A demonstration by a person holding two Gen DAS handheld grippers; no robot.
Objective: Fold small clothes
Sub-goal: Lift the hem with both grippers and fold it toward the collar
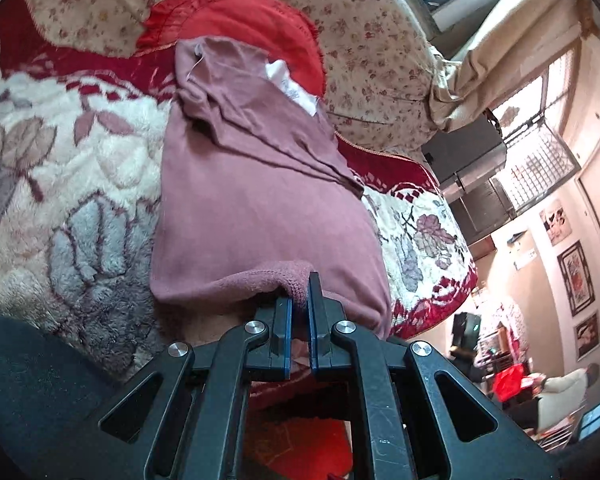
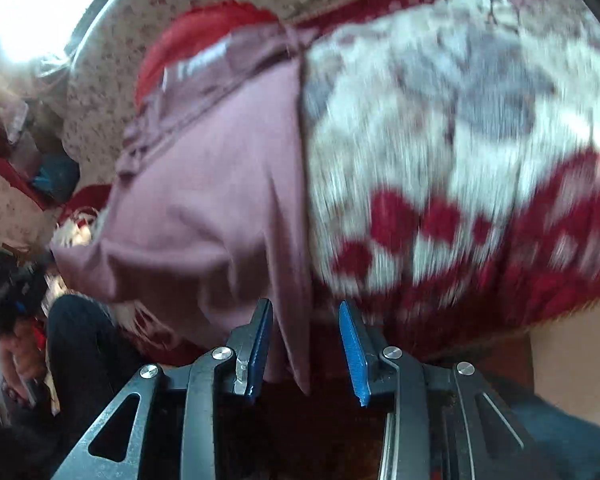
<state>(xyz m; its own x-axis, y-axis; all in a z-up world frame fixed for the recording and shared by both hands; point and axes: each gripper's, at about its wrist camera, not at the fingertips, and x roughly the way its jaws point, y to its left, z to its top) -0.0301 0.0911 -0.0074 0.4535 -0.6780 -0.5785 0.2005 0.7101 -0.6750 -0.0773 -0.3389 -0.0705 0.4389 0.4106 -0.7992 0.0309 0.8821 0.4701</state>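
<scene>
One mauve garment is what we have in hand, spread lengthwise down the middle of the left wrist view on a plush floral blanket that covers the bed. Its far end, toward the upper centre of the frame, is already turned over itself, with a white label showing, and it rests against a red frilled cushion. The near hem sits at the lower centre, where our left gripper has its fingers pressed nearly together, pinching the thick rolled edge of the cloth.

Our right wrist view is blurred. There the same garment fills the left half of the frame, and a loose flap of it hangs down between the spread fingers of our right gripper, which grip nothing as far as we can tell.

We judge the fold as partly begun: one end is doubled over, but the main body is still flat and unfolded, and the near hem has yet to be carried across. Smoothing and the final tidy fold remain.
</scene>
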